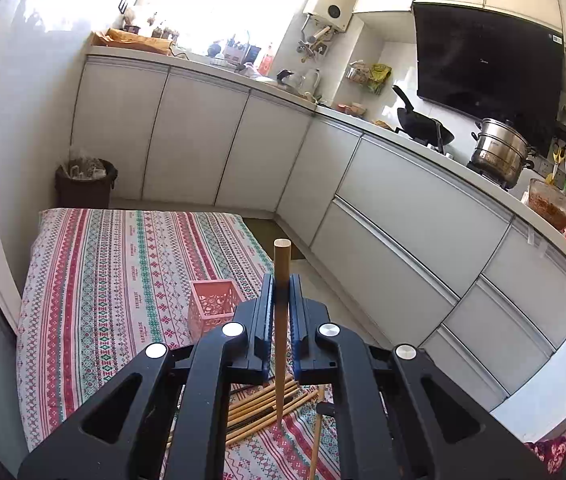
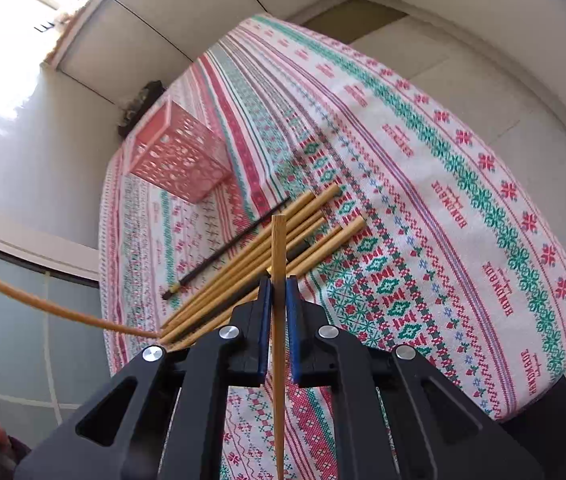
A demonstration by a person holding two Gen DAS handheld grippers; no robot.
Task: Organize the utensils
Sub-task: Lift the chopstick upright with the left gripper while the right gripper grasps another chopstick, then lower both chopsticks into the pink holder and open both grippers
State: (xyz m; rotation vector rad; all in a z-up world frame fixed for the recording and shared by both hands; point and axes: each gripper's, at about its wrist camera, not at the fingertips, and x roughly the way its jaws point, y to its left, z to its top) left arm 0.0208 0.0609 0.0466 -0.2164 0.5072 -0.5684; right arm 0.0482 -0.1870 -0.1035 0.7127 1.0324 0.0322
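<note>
Left-wrist view: both tongs pinch upright chopsticks.

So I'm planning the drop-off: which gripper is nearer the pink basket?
Left, though not by much. The left gripper, shut on a chopstick, has the pink basket just ahead to its left. The right gripper sees it farther off, beyond the chopstick pile.

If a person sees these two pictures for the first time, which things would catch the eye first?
First, each gripper holds one bamboo chopstick: the left gripper grips the left chopstick upright, and the right gripper grips the right chopstick. Behind them lies a pile of chopsticks on the patterned tablecloth, with a pink perforated holder standing farther back.
</note>
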